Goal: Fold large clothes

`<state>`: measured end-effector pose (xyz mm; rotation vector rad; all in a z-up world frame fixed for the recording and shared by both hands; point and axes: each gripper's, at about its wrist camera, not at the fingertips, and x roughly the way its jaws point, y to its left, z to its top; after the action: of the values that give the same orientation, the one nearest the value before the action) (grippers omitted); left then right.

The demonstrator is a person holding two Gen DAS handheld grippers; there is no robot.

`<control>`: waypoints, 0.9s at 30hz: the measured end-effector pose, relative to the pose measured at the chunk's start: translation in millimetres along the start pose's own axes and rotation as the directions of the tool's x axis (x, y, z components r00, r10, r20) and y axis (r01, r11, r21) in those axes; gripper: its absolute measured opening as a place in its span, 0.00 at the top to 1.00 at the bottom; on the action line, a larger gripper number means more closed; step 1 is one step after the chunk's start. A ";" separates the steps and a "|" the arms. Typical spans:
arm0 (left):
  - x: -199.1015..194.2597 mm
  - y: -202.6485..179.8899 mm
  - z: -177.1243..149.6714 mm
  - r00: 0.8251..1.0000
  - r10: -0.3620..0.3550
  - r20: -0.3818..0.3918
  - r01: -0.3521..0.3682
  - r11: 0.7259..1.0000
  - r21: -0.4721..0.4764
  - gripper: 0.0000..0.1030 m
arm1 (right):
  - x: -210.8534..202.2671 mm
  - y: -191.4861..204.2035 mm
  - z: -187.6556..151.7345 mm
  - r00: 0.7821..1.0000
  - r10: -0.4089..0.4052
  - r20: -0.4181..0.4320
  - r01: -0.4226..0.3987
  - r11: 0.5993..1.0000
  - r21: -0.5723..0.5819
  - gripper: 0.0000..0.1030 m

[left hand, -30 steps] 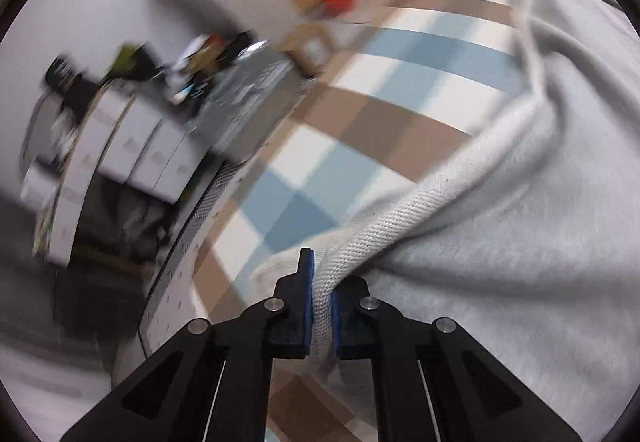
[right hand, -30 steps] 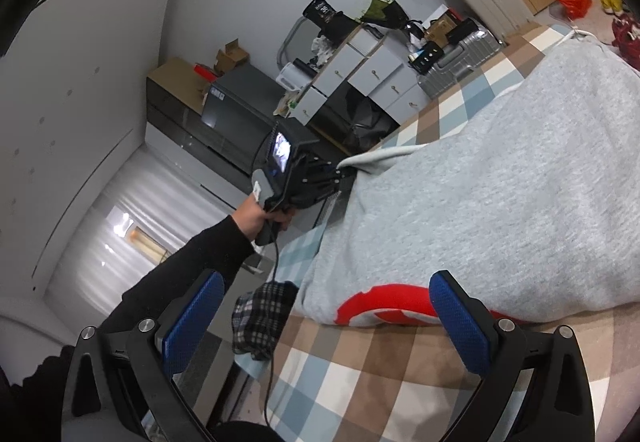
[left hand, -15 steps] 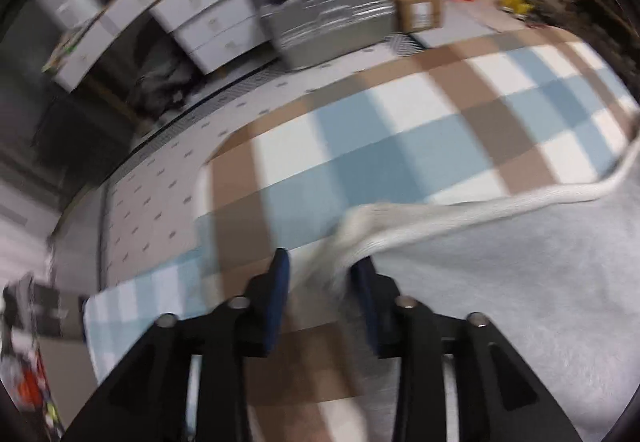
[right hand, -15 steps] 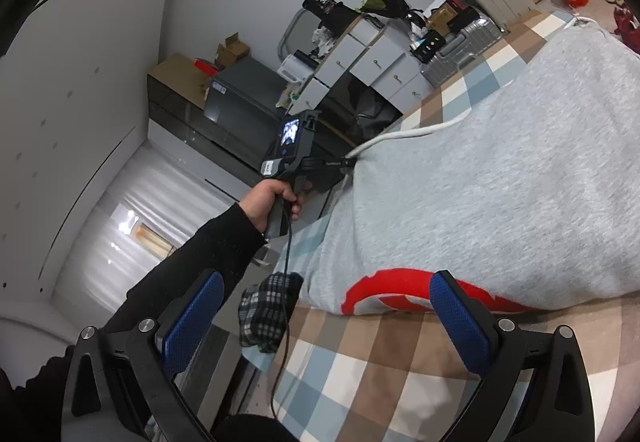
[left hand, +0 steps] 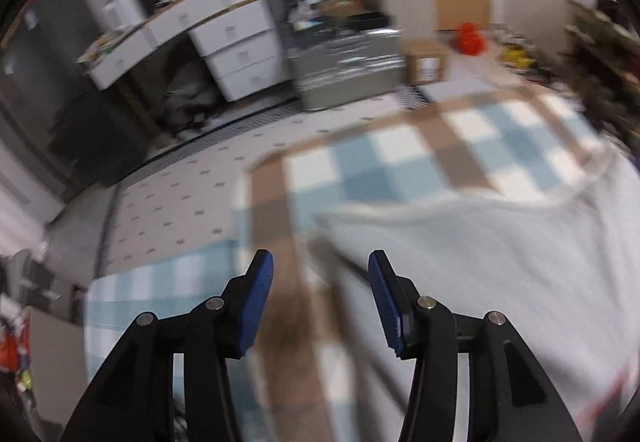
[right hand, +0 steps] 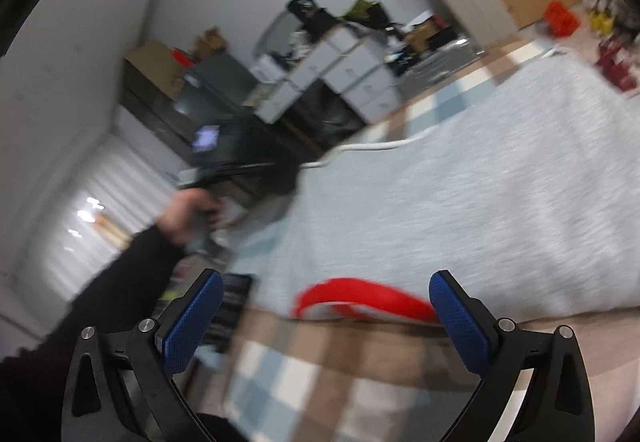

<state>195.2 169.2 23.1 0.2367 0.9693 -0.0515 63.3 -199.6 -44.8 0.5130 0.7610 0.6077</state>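
Note:
A large grey sweatshirt [right hand: 460, 209] with a red print [right hand: 360, 296] lies spread on a checked blue, brown and white blanket [right hand: 304, 374]. In the left wrist view the same grey garment [left hand: 500, 274] fills the right side, its ribbed hem [left hand: 400, 210] lying flat on the blanket [left hand: 400, 161]. My left gripper [left hand: 320, 284] hangs above that hem; its jaws are opening with nothing between them. My right gripper [right hand: 326, 308] stands wide open above the red print, holding nothing. In the right wrist view a hand [right hand: 184, 213] holds the blurred left gripper at the garment's far corner.
White drawer units [left hand: 236, 53], a silver suitcase [left hand: 348, 65] and a cardboard box [left hand: 426, 61] stand beyond the patterned floor [left hand: 180, 209]. A dark checked cloth [right hand: 236, 302] lies at the blanket's left edge. The person's black sleeve [right hand: 100, 302] crosses the lower left.
The left gripper let go of the sweatshirt's ribbed hem, opened and lifted away; the hem now lies on the blanket. The right gripper stayed open in the same place.

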 end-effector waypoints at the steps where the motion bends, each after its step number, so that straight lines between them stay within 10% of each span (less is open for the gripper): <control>1: -13.6 -10.5 -19.2 0.999 -0.037 0.011 0.037 0.999 0.012 0.51 | -0.7 -2.2 1.0 0.999 -0.050 0.005 0.050 0.999 -0.007 0.00; 10: -24.0 -77.0 -101.0 0.958 -0.277 -0.077 0.282 0.958 0.060 0.36 | 22.8 -40.3 45.3 0.921 -0.363 -0.139 0.362 0.932 -0.031 0.00; 17: 23.3 -46.9 -99.1 0.899 -0.417 -0.132 0.393 0.903 -0.172 0.26 | 81.0 -40.7 29.2 0.738 -0.606 -0.296 0.472 0.778 -0.415 0.02; 23: 21.3 -35.3 -102.9 0.907 -0.413 -0.086 0.397 0.905 -0.155 0.26 | 75.6 -46.0 19.4 0.719 -0.624 -0.305 0.466 0.759 -0.454 0.02; 27: -3.6 -48.1 -115.1 0.977 -0.209 -0.050 0.203 0.973 -0.111 0.26 | 72.9 -17.0 29.9 0.683 -0.682 -0.261 0.523 0.706 -0.477 0.02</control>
<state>92.7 147.8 -44.8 0.0398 1.0520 -0.1840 133.0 -169.2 -71.6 -0.2595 1.1364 0.1972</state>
